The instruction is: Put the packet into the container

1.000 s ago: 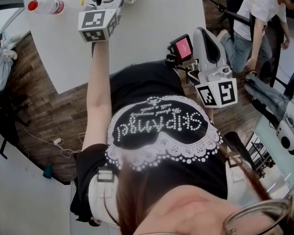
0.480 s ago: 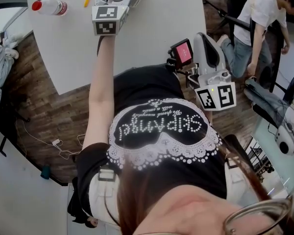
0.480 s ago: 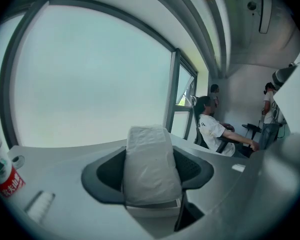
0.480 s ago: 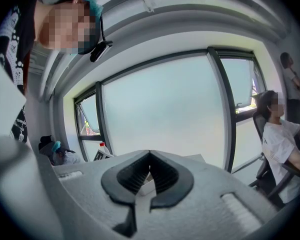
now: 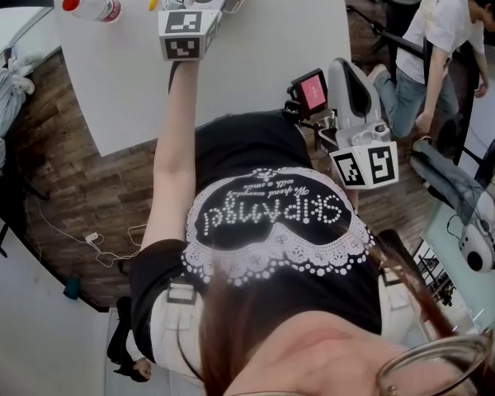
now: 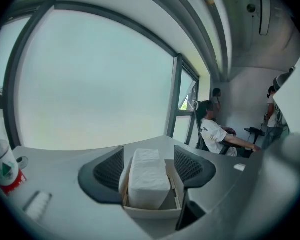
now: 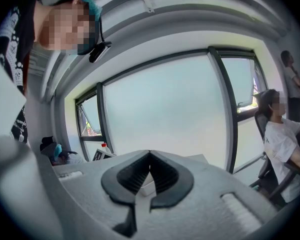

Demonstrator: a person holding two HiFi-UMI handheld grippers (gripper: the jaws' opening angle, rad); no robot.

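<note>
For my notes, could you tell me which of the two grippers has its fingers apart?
The left gripper: its fingers flank the white packet in the container, while the right gripper has its fingers touching at the tips.

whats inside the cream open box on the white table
A white rectangular packet lies in the cream open box, filling most of it. The floor beneath the packet is hidden.

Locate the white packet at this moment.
In the left gripper view, the packet lies inside the container, between the left gripper's parted jaws, right of the bottle.
</note>
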